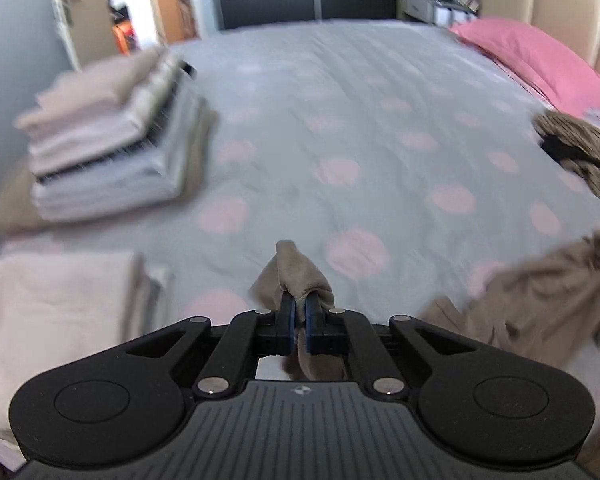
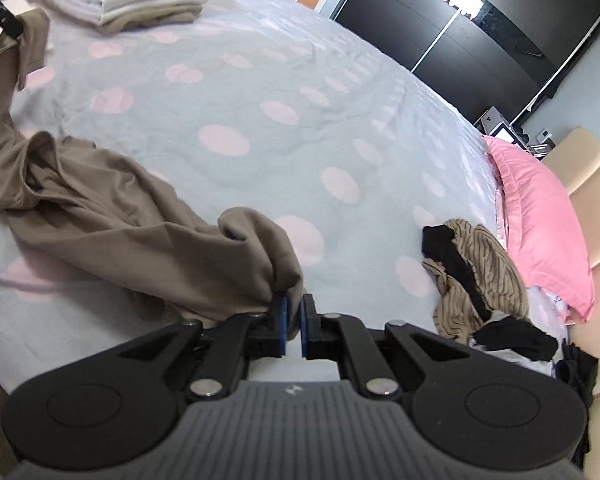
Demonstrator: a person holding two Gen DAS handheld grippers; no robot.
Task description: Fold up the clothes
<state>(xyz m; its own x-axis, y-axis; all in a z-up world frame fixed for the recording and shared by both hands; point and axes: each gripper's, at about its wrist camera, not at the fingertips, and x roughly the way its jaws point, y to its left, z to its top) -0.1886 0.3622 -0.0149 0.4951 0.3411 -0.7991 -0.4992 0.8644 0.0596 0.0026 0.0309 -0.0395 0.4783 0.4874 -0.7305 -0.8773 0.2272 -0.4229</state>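
Two grippers, one taupe garment (image 2: pixel 112 216) strung between them over the spotted bed (image 2: pixel 260 80).

The left gripper (image 1: pixel 299 312) pinches a fold of the taupe cloth tight between its blue pads. The right gripper (image 2: pixel 293 316) is nearly closed, a thin gap showing; cloth bunches against its left finger, but whether it is gripped I cannot tell. Two folded stacks (image 1: pixel 112 136) (image 1: pixel 60 300) sit at the left, one crumpled striped-and-black heap (image 2: pixel 476 276) lies beside one pink pillow (image 2: pixel 540 220).

Left gripper (image 1: pixel 299 307) jaws clamped; right gripper (image 2: pixel 294 312) jaws nearly closed.
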